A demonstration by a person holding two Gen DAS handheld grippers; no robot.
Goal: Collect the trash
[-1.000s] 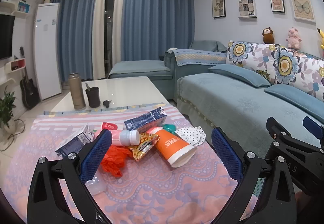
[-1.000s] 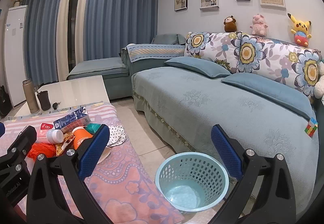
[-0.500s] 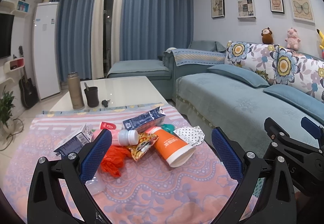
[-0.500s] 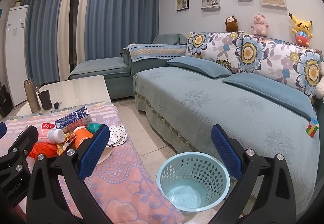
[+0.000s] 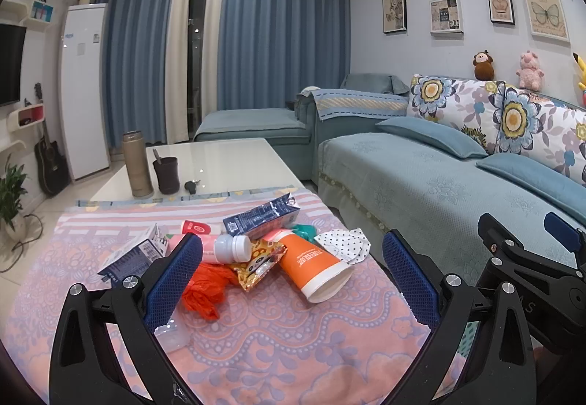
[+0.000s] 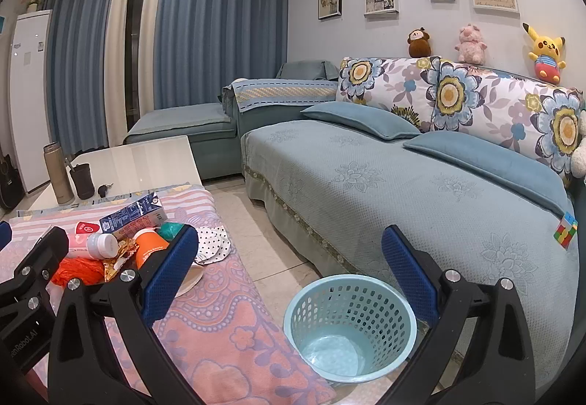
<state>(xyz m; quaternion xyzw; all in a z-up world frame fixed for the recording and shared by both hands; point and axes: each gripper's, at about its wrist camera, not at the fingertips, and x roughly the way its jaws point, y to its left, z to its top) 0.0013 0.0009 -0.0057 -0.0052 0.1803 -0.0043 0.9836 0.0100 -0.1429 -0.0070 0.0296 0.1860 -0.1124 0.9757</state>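
On the pink patterned surface: a heap of trash lies near the far edge, untouched.
Left gripper [image 5: 291, 273]: jaws spread wide, holding nothing, poised above the surface short of the heap.
Right gripper [image 6: 289, 271]: jaws likewise wide and unloaded, held beside the left one, pointing toward the floor between surface and sofa [image 6: 384, 185].
Heap, centre: an orange paper cup [image 5: 313, 267] lies on its side, mouth toward the camera, touching a crumpled snack wrapper [image 5: 258, 264].
Heap, left: a small white-capped bottle [image 5: 225, 248] rests across the wrapper; a crumpled orange plastic bag [image 5: 205, 286] lies just in front; a dark blue carton [image 5: 132, 254] sits at the left margin.
Heap, rear: a blue milk carton [image 5: 262, 216] lies tilted over the other items, with a red-and-white lid [image 5: 196, 227] beside it.
Heap, right: a dotted white cloth or paper [image 5: 342, 243] lies flat next to the cup.
Wastebasket [image 6: 349, 324]: pale blue, perforated, standing on the floor just off the surface's right edge; its visible interior holds nothing.
Change over the last second: both views drift only slightly; neither gripper closes or descends appreciably.
Meaning for the task: collection appears not yet begun; the cup looks the nearest, easiest first grasp.
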